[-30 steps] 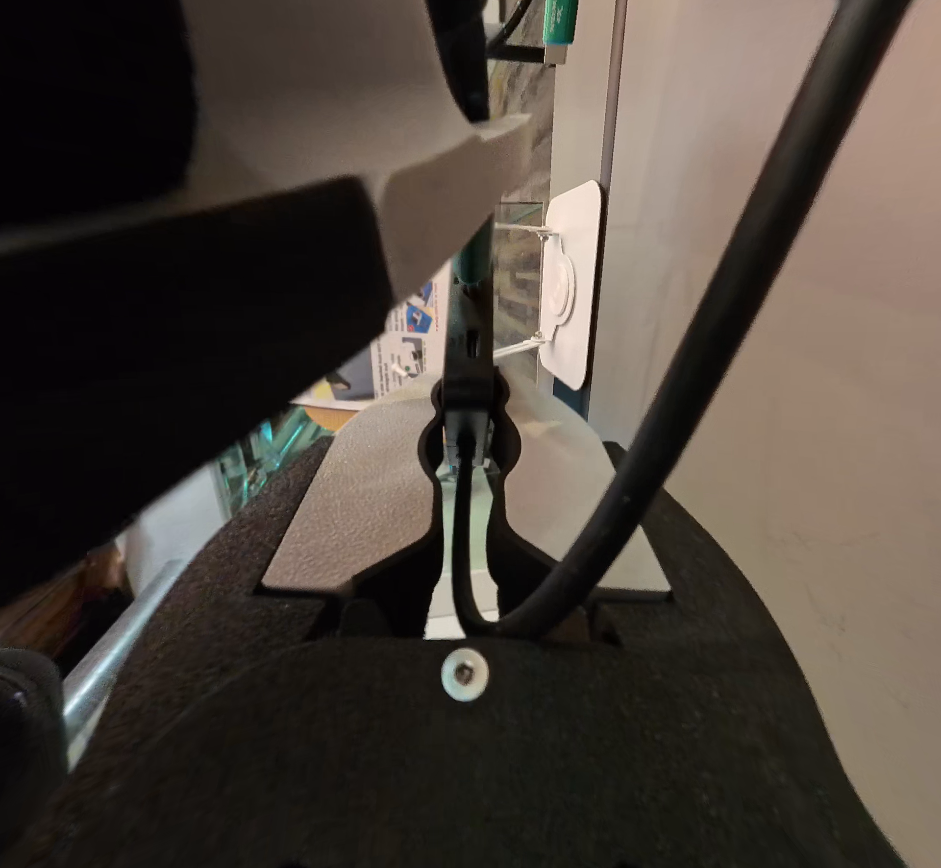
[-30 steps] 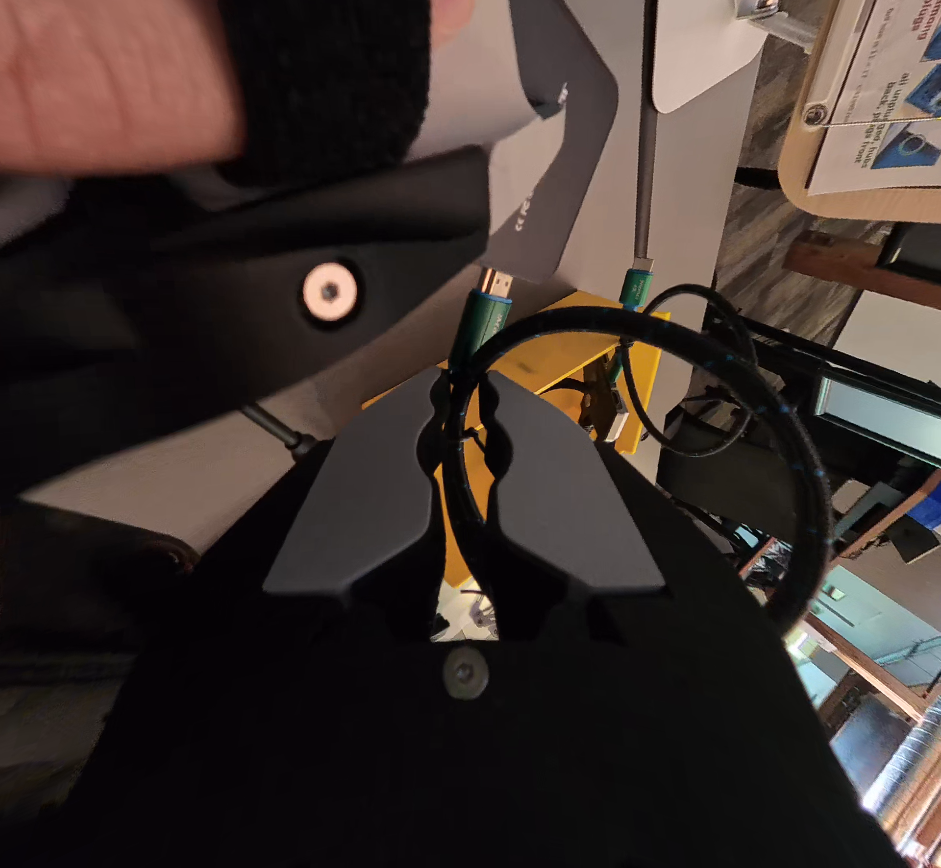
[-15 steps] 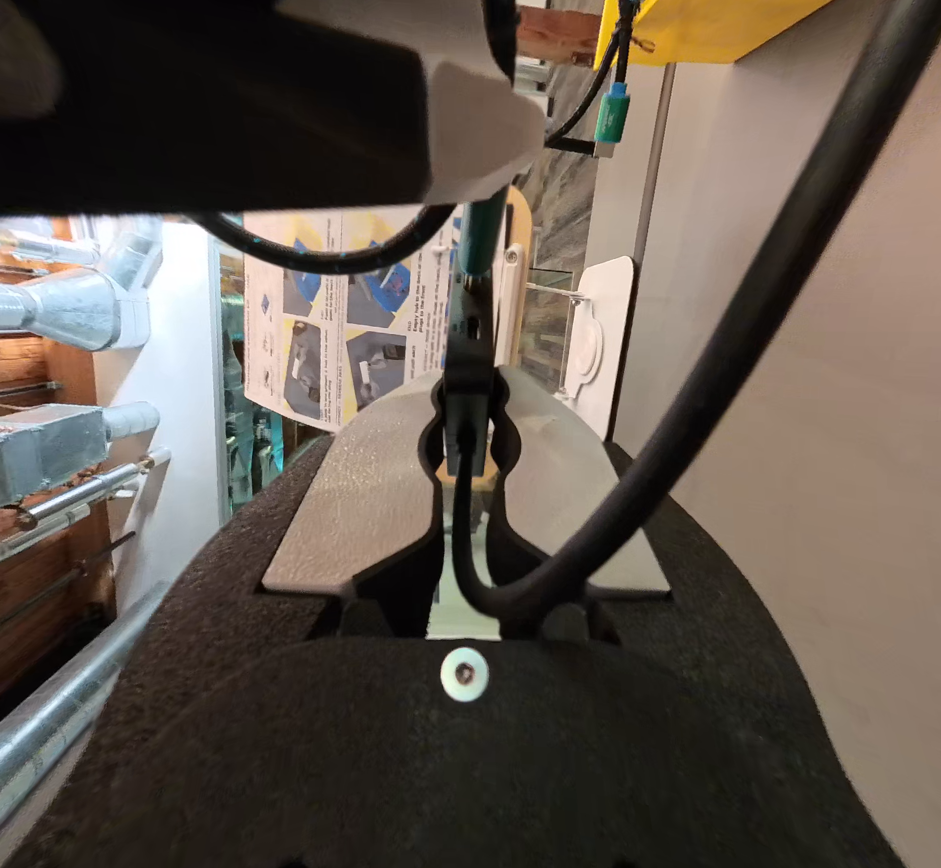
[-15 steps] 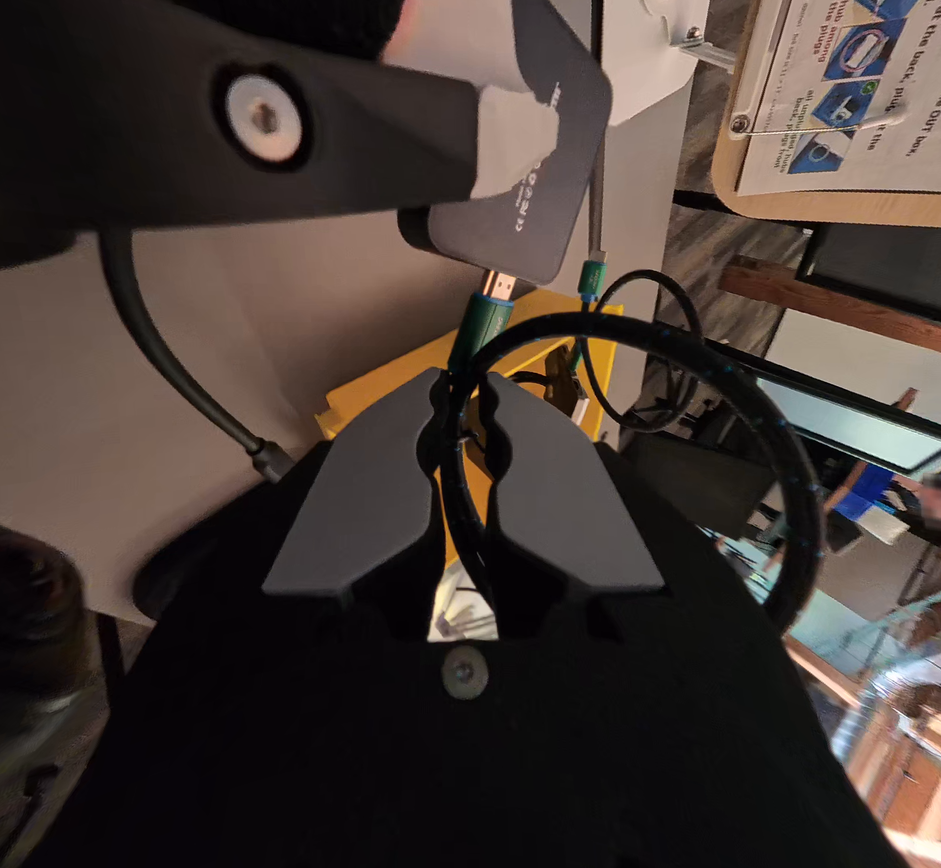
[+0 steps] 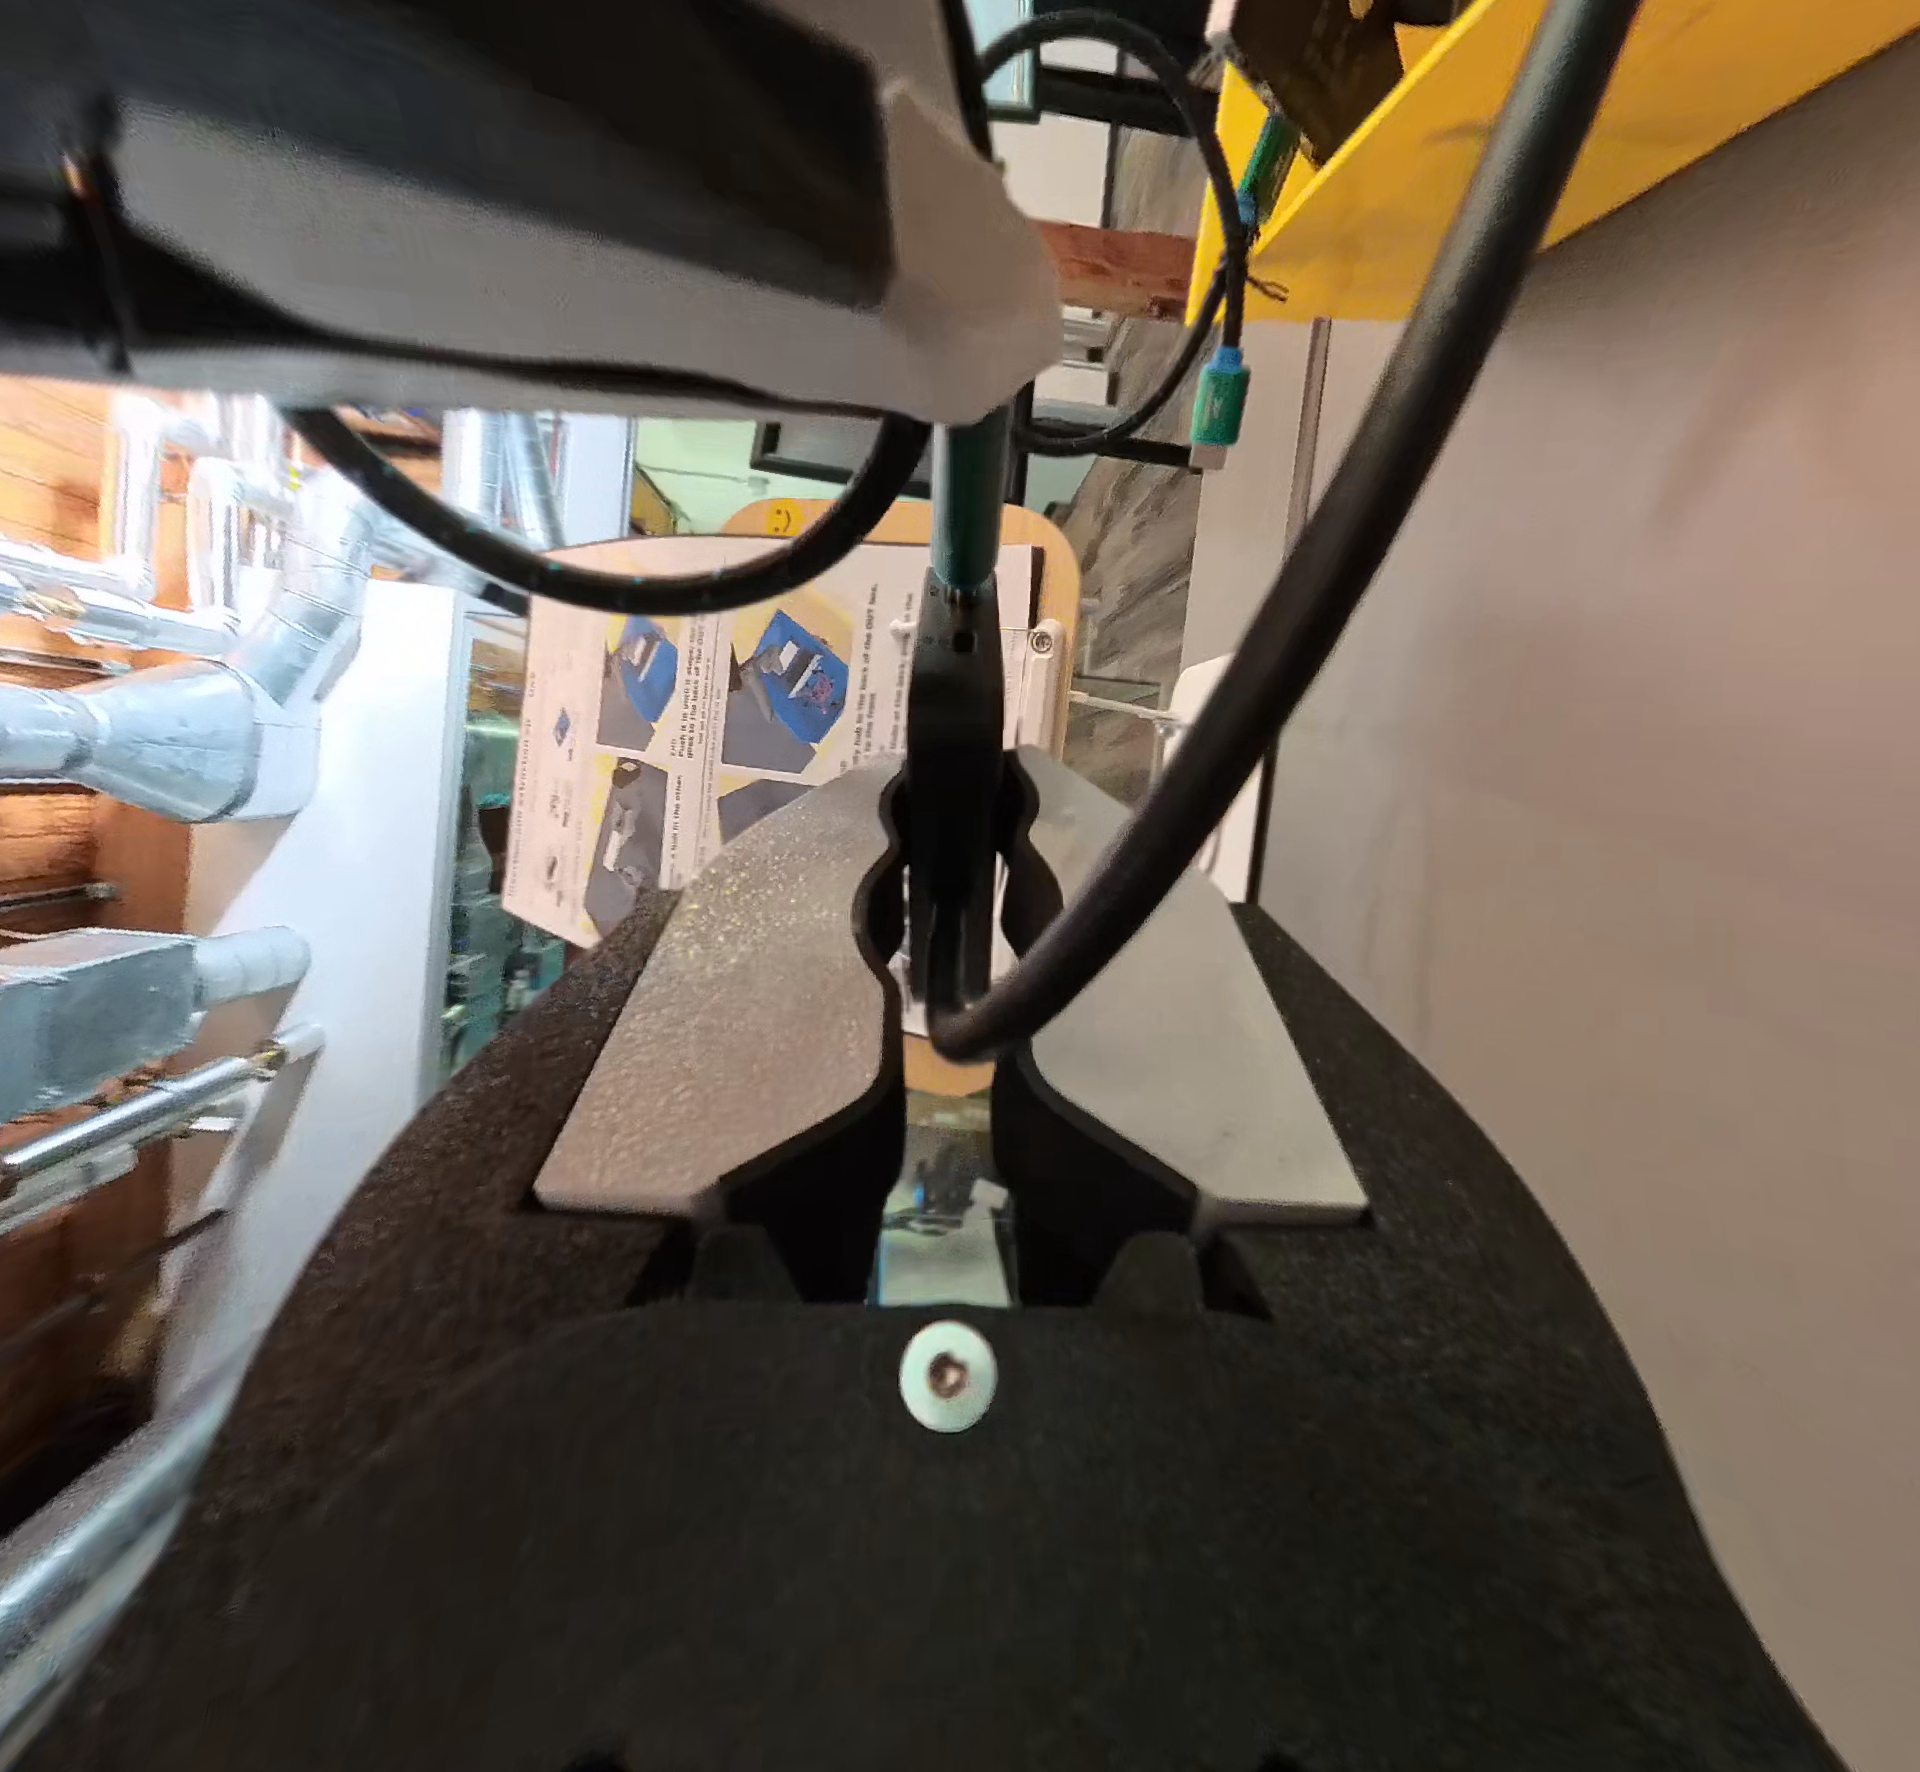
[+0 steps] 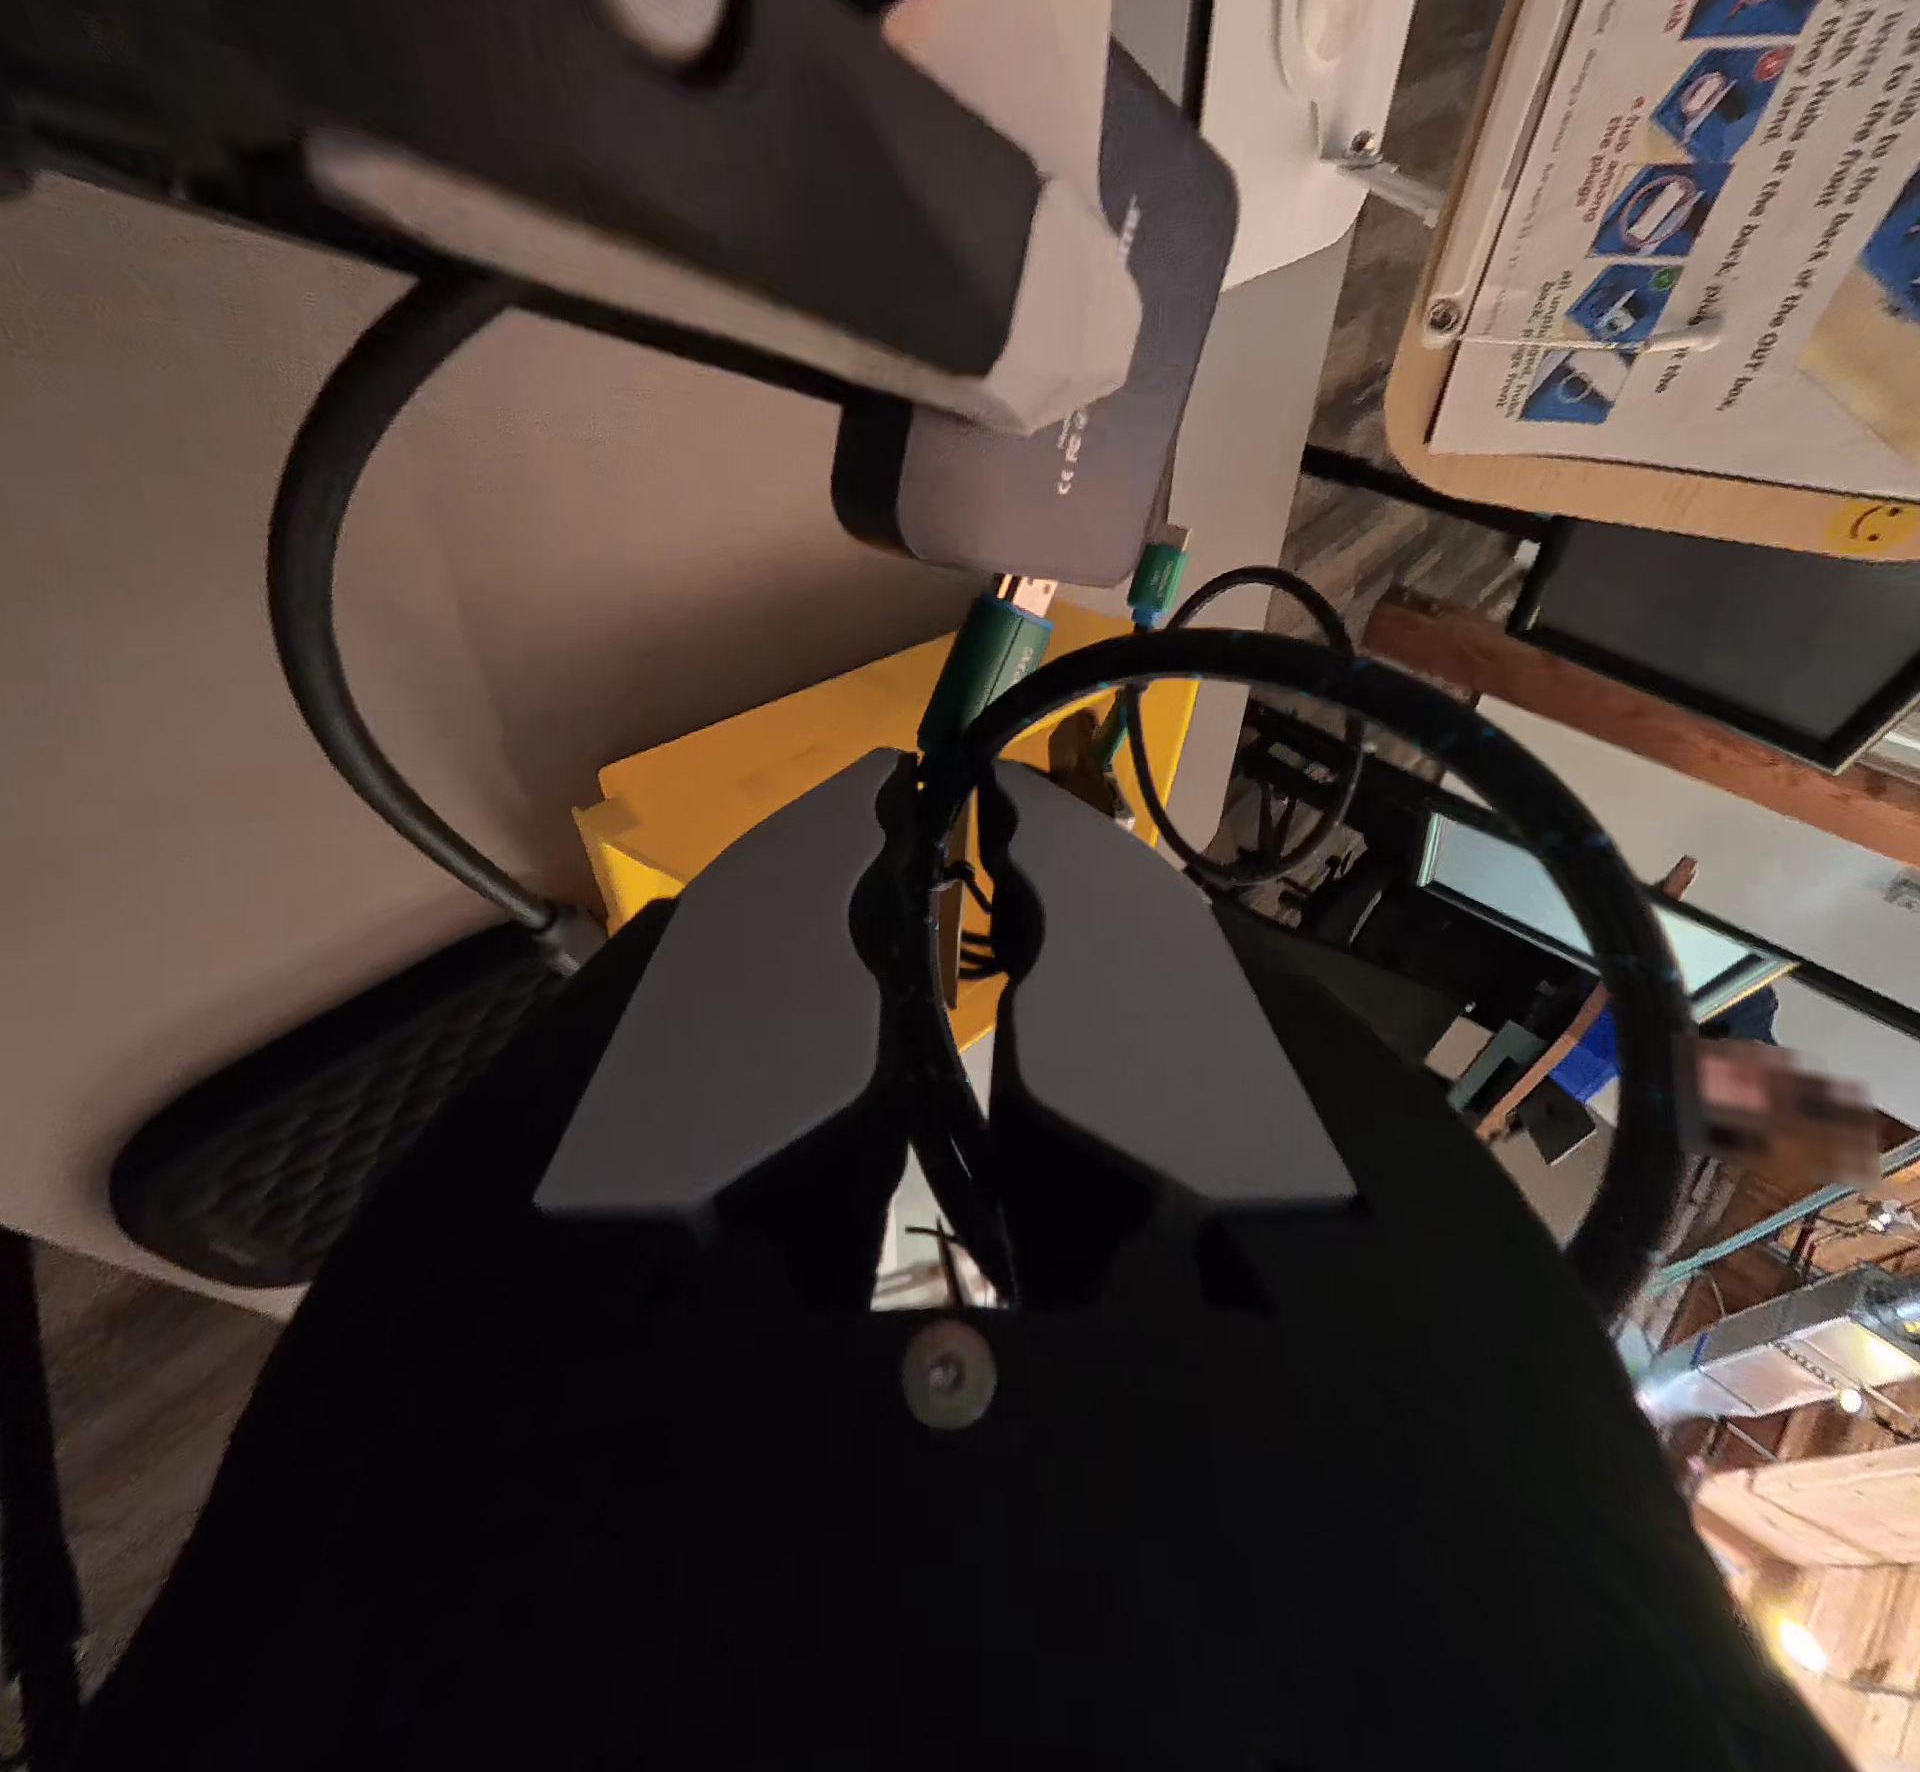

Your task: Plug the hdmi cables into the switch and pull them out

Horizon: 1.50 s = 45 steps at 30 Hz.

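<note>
Switch: my left gripper (image 5: pixel 951 849) pinches a flat dark grey box, the switch (image 6: pixel 1117 392), seen edge-on in my left view (image 5: pixel 954 714) and held above the pale table (image 5: pixel 1662 787).
Switch lead: a thick black cable (image 5: pixel 1299 579) arcs from its near end up past the yellow bin (image 5: pixel 1558 60).
HDMI plug: green-sleeved, metal-tipped (image 6: pixel 987 652), touching the switch's lower edge; I cannot tell how deep it sits.
HDMI cable: black braid looping wide to the right (image 6: pixel 1558 787).
Right gripper (image 6: pixel 945 849): tilted up toward the switch, fingers nearly together, clamped on the braided cable just behind the plug.
Left gripper, from my right view (image 6: pixel 831 164): reaches in from upper left, clenched on the switch.
Spare plug: a second green connector (image 5: pixel 1218 403) dangles near the bin.
</note>
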### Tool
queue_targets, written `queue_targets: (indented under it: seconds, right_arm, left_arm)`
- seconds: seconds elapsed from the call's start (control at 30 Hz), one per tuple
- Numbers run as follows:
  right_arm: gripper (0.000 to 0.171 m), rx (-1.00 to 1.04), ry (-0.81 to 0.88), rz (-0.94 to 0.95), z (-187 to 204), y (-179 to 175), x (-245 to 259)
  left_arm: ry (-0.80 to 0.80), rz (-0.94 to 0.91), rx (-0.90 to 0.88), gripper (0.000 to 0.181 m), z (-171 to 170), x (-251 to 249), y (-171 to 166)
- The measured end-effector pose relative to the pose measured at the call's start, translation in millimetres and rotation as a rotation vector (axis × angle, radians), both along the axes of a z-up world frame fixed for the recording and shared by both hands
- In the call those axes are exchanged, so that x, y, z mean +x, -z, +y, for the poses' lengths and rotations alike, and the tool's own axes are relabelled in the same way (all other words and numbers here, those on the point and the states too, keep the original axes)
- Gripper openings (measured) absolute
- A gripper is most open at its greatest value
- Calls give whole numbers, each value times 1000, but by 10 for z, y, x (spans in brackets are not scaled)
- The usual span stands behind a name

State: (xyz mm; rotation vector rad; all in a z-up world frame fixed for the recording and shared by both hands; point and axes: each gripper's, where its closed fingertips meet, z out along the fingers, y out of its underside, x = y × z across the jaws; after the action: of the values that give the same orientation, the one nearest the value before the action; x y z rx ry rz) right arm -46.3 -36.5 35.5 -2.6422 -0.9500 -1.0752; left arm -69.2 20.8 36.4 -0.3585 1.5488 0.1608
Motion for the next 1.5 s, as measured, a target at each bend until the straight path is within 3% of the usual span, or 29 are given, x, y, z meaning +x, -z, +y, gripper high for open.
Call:
queue_targets:
  seconds: [0.33,0.8,1.17,1.33,1.4,1.5]
  right_arm:
    - [13,111,-12,64,25,-133,-16]
    - [28,146,-8,73,76,-295,-78]
    - [35,198,-140,420,10,-645,-656]
    - [35,524,-365,709,-403,-1362,-976]
    - [34,747,-372,801,-636,-1586,-793]
    - [43,1089,-396,941,-926,-1593,-360]
  left_arm:
    - [11,-69,-34,14,18,-38,-141]
    - [-23,-103,-83,14,119,-60,-214]
    - [-42,-79,-166,14,278,-39,-145]
    - [-44,-92,-176,14,341,-61,-181]
    - [-40,-97,-189,14,354,-71,-200]
    - [-26,-109,-212,14,353,-87,-237]
